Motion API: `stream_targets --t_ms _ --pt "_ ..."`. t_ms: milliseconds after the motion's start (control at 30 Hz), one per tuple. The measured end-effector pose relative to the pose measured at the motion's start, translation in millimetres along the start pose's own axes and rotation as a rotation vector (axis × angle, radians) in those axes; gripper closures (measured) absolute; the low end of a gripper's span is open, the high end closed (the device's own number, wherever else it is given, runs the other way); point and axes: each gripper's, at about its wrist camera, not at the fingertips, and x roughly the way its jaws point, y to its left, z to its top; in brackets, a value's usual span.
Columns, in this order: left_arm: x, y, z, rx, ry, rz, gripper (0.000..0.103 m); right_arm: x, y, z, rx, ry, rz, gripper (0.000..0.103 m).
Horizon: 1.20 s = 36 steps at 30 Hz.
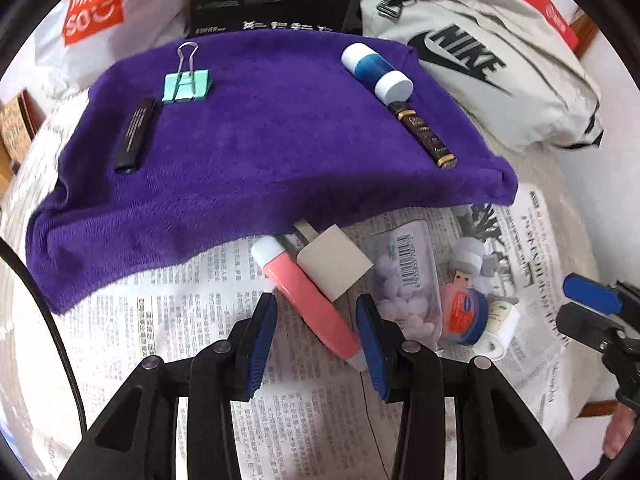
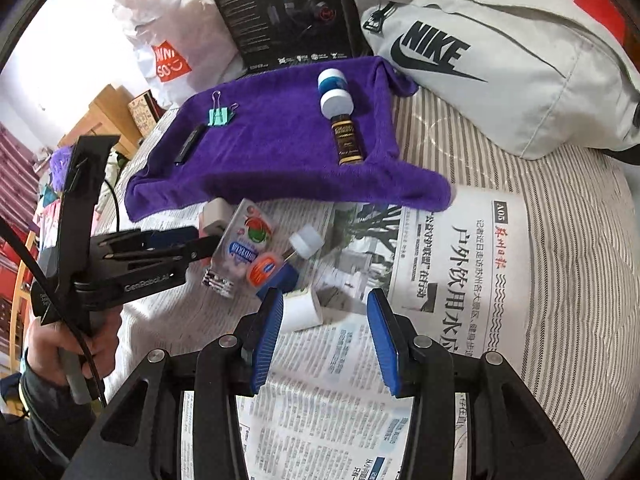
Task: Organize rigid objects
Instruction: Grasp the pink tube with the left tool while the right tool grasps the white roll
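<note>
A purple towel carries a black stick, a teal binder clip, a blue-and-white bottle and a dark gold-banded tube. In front of it, on newspaper, lie a pink tube, a beige charger plug, a clear pack of white pellets and a blue tin. My left gripper is open around the pink tube's lower end. My right gripper is open over the newspaper, with a small white jar beside its left finger.
A grey Nike bag lies at the back right, with a black box and a white shopping bag behind the towel. A striped cover extends to the right. A hand holds the left gripper's handle.
</note>
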Motion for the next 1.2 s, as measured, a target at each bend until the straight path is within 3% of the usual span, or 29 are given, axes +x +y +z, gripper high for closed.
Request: stream_targets --t_ms 267,500,633,833,1033,1133,1200 --pt "-14.5 26.1 -18.7 0.011 -0.015 0.111 0.064 6.6 1.1 -4.1 -0.004 0.009 0.019 0.059" --pt "-11.1 26.5 -9.4 0.037 -0.045 0.071 0.065 12.0 -1.8 -9.6 0.003 0.021 0.025 0.059" --pt "-4.9 11.6 -3.8 0.100 -0.072 0.098 0.087 12.8 4.7 -14.4 -0.020 0.015 0.042 0.059" --pt "-7.8 16.3 -6.9 0.070 -0.096 0.064 0.087 30.0 14.0 -22.6 -0.052 0.026 0.053 0.059" --pt "-7.5 15.0 -7.5 0.084 -0.093 0.077 0.087 51.7 20.5 -19.6 -0.083 0.028 0.012 0.059" --pt "-7.4 15.1 -8.2 0.082 -0.100 0.078 0.087 53.9 24.1 -18.7 -0.103 0.014 0.005 0.069" --pt "-7.8 15.6 -8.9 0.079 -0.104 0.071 0.087 54.3 26.1 -17.2 -0.118 0.020 -0.010 0.070"
